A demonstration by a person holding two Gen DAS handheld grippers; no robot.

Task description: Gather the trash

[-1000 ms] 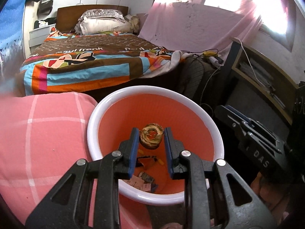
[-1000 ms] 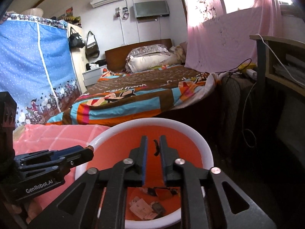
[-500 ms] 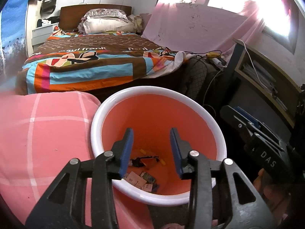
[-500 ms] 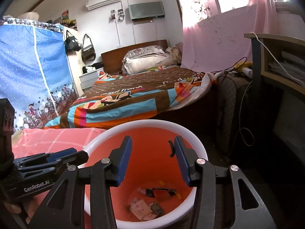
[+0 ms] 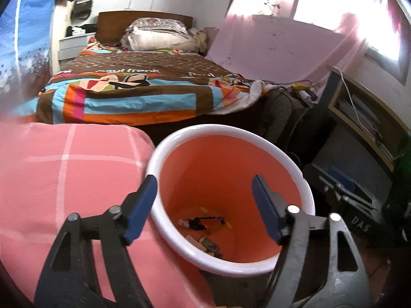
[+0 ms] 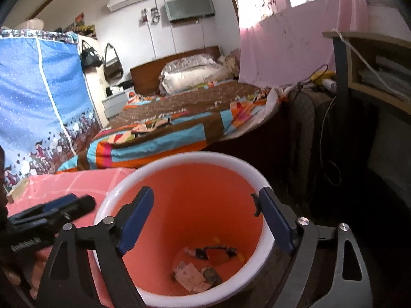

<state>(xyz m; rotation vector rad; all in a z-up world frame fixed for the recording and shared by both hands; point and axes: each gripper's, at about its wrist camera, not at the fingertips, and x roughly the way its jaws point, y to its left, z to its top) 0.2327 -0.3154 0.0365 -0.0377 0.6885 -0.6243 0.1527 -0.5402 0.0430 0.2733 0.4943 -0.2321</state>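
Note:
An orange trash bin with a white rim (image 5: 231,131) stands just below both grippers; it also shows in the right wrist view (image 6: 205,155). Scraps of paper and wrappers (image 5: 203,224) (image 6: 203,264) lie on its bottom. My left gripper (image 5: 204,206) is wide open and empty over the bin's near rim. My right gripper (image 6: 203,218) is wide open over the bin; a small thin black bit (image 6: 254,205) sticks to its right pad. The left gripper's body (image 6: 48,211) shows at the left of the right wrist view.
A pink checked cushion (image 5: 64,174) lies left of the bin. A bed with a colourful quilt (image 5: 133,92) is behind. A wooden shelf unit (image 5: 364,110) and cables stand at the right. A blue fabric wardrobe (image 6: 38,102) is at the far left.
The left gripper opened and dropped a round brown piece of trash into the bin. The right gripper opened from nearly shut to wide. Both have opened further since half a second ago.

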